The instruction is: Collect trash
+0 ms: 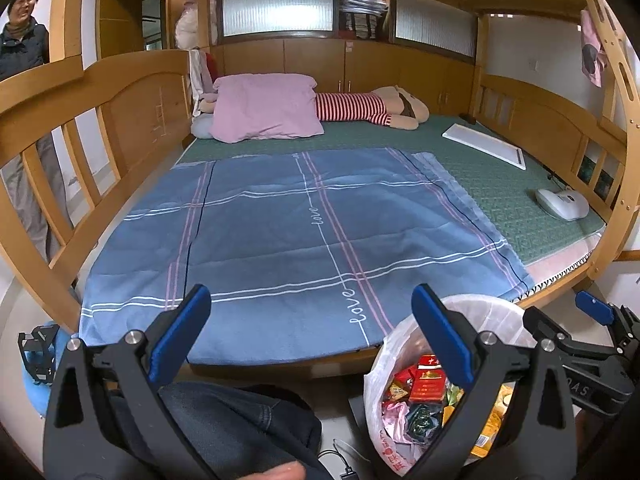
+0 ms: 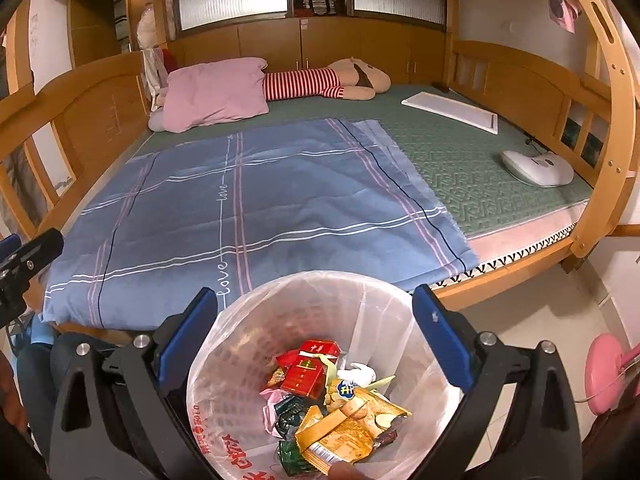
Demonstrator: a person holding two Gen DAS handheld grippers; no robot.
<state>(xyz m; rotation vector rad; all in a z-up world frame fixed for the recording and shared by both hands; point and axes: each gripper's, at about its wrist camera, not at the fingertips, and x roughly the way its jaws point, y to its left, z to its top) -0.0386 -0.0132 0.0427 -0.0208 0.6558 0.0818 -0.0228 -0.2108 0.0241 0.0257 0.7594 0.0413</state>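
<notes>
Blue-padded jaws of the right gripper (image 2: 316, 316) gape wide and empty above the lined trash bin (image 2: 256, 344) at the bed's (image 2: 460, 284) foot; the left gripper (image 1: 310, 312) beside it is spread too. Wrappers (image 2: 340, 436) and red cartons (image 2: 304, 376) inside look light and crushable, best pinched by an edge.

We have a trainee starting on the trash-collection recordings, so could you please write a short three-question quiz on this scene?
1. True or false: the right gripper is open and holds nothing.
2. Where do the red cigarette packs lie? A) on the blue blanket B) in the lined waste basket C) on the floor
3. Name the white object on the green mat nearest the bed's right rail.

Key:
1. True; the left gripper is open too.
2. B, in the lined waste basket, among snack wrappers; the blue blanket carries no trash.
3. A white handheld appliance; its exact type is unclear.
</notes>
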